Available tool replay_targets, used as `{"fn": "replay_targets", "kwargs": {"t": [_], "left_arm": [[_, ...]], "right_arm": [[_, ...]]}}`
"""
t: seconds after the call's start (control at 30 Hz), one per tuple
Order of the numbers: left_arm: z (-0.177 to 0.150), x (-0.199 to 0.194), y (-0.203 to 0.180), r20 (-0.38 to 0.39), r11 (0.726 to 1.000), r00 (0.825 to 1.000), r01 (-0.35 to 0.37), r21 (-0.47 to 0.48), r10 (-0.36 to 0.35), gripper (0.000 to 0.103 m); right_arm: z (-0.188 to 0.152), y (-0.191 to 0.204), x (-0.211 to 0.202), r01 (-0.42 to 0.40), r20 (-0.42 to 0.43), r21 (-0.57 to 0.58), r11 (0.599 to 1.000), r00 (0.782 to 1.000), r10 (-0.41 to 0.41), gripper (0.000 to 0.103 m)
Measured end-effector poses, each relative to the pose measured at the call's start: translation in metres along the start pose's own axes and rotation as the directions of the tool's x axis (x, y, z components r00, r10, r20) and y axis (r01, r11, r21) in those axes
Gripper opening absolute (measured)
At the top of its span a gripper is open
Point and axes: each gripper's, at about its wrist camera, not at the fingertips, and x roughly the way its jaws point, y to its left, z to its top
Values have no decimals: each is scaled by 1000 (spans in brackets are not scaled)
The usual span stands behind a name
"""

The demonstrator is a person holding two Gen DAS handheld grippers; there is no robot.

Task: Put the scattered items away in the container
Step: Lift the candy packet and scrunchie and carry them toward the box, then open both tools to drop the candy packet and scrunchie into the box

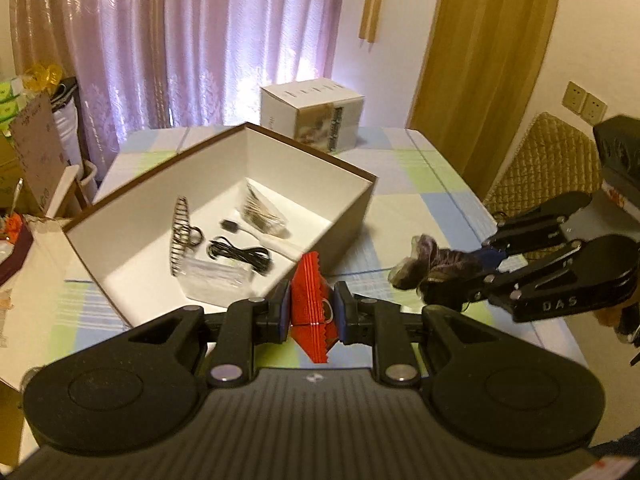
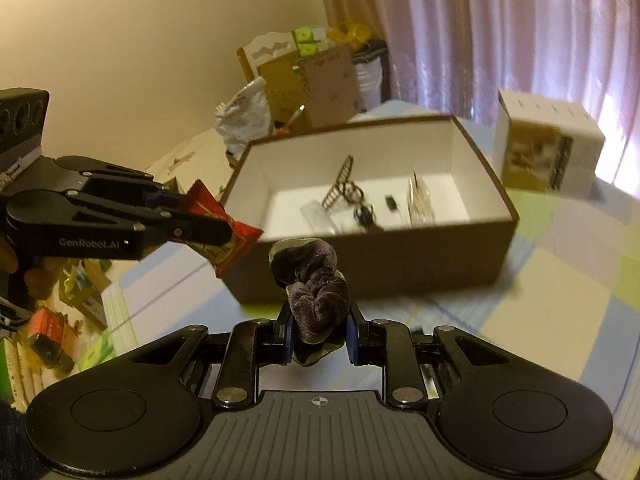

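While hovering just short of the open brown box (image 1: 352, 204), left gripper (image 1: 312, 314) clamping a red snack packet (image 1: 310, 304), right gripper (image 2: 318, 334) pinching a purple velvet scrunchie (image 2: 316, 280), both items sitting outside the box, near its front wall

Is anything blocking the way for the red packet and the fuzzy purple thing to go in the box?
Nothing visible. The left gripper holds the red crinkled packet, the right gripper the purple velvet scrunchie, both near the open brown cardboard box.

"DAS" is printed on the right gripper (image 1: 476, 276), "GenRobot.AI" on the left gripper (image 2: 200, 216).
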Motion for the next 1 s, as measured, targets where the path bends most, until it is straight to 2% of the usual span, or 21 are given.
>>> {"fn": "replay_targets", "kwargs": {"t": [0.3,0.5,0.67,0.8,1.0], "left_arm": [[21,21,50,-16,998,998,-57,15,57,18],[30,43,78,-60,997,996,-69,38,71,18],[33,64,97,-107,997,992,-55,46,60,18],[31,84,107,-170,998,985,-23,55,32,18],[23,117,109,-284,997,959,21,77,2,18]], "right_arm": [[60,-11,34,8,10,-84,996,1000,-7,22],[89,-25,69,19,-30,-117,993,999,-23,22],[102,-42,106,23,-117,-116,993,992,-36,22],[104,-55,138,23,-215,-128,992,975,-50,22],[97,-68,175,8,-331,-130,991,942,-51,22]]}}
